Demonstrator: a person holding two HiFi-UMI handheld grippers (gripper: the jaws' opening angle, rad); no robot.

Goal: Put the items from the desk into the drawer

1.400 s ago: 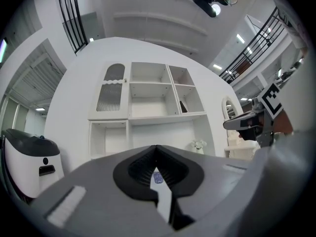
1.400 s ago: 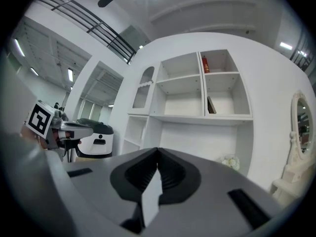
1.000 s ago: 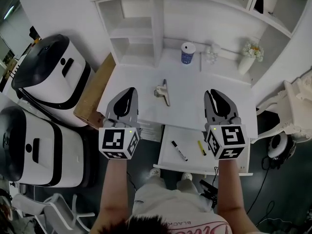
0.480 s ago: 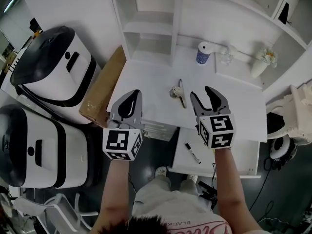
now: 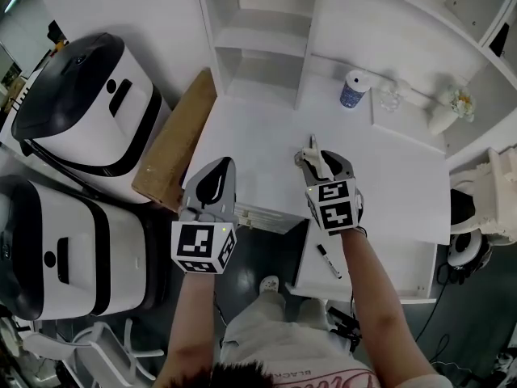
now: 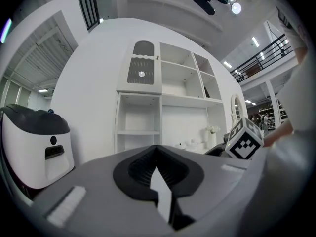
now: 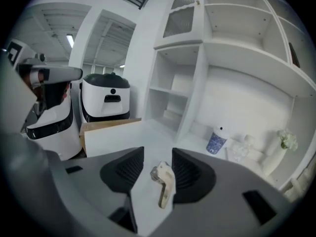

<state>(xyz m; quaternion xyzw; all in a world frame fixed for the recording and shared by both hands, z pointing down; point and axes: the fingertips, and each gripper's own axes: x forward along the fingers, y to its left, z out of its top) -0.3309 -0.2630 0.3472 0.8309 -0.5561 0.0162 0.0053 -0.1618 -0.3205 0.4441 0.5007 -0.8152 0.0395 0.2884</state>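
A small beige clip-like tool [image 5: 310, 149] [image 7: 164, 181] lies on the white desk [image 5: 250, 160]. My right gripper [image 5: 323, 162] [image 7: 157, 169] is open and set down around it, so the tool lies between the two pads, closer to the right one. My left gripper [image 5: 223, 166] [image 6: 157, 169] is shut with nothing in it and hovers over the desk's front left edge. Below the desk the white drawer [image 5: 384, 257] stands pulled out, with a black marker [image 5: 327, 260] lying in it. My right arm hides part of the drawer.
A blue patterned cup [image 5: 352, 89] [image 7: 216, 141], a glass piece [image 5: 389, 97] and a flower vase [image 5: 448, 115] stand at the back of the desk under white shelves [image 5: 266, 39]. A cardboard box [image 5: 174, 140] and two white-and-black machines [image 5: 77, 111] stand at the left.
My right gripper has moved forward and left from above the drawer to the beige tool, which now sits between its jaws. The left gripper has barely moved.
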